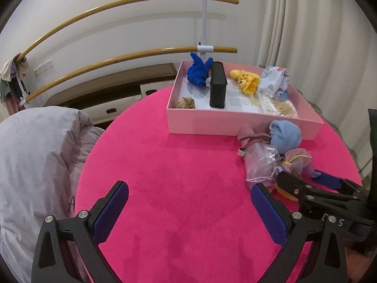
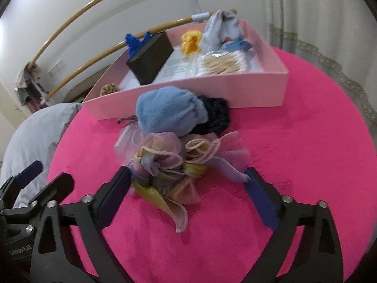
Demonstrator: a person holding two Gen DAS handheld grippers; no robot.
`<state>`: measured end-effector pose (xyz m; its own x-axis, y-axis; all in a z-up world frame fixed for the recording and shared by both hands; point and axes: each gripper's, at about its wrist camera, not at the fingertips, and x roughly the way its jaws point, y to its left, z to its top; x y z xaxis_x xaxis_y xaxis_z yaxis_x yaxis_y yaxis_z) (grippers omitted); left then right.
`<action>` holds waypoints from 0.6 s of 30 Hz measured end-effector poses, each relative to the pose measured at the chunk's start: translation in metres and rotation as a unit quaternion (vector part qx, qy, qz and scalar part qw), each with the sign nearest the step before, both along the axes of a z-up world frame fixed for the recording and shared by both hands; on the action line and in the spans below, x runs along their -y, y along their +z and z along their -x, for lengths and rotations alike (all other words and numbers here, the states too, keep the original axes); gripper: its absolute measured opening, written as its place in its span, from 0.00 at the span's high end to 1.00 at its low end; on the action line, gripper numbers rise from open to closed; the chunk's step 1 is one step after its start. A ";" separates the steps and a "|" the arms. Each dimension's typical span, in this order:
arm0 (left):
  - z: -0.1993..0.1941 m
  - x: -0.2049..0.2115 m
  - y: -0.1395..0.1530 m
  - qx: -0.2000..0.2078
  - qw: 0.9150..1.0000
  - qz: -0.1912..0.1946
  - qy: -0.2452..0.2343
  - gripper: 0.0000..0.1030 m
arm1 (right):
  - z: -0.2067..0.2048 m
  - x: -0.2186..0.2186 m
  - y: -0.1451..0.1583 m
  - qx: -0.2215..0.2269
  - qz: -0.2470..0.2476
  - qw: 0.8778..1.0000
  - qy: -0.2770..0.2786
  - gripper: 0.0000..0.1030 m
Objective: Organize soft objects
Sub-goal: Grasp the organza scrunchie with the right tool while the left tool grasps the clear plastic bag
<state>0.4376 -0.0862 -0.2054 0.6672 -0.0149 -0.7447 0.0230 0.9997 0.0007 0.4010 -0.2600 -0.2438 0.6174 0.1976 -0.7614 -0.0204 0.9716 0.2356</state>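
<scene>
A pink box (image 1: 235, 122) (image 2: 212, 89) stands at the far side of the round pink table (image 1: 176, 176). It holds a blue plush (image 1: 198, 69), a black case (image 1: 218, 87), a yellow plush (image 1: 246, 80), a printed cloth (image 1: 274, 81) and a brown scrunchie (image 1: 186, 103). In front of it lie a light blue cloth ball (image 2: 168, 112), a dark knit item (image 2: 216, 115) and a pastel organza bundle (image 2: 169, 165). My right gripper (image 2: 187, 184) is open, its fingers on either side of the bundle. My left gripper (image 1: 190, 202) is open and empty over bare table.
A grey pillow (image 1: 35, 165) lies at the table's left edge. Curved wooden rails (image 1: 117, 59) and a low cabinet (image 1: 113, 89) stand behind the table. Curtains (image 1: 318, 47) hang at the right. A clear plastic bag (image 1: 261, 160) lies beside the bundle.
</scene>
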 end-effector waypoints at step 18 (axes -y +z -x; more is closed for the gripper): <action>-0.010 -0.005 -0.010 0.000 1.000 0.003 0.003 0.00 | -0.006 0.007 0.001 0.011 -0.054 0.998 0.007 0.52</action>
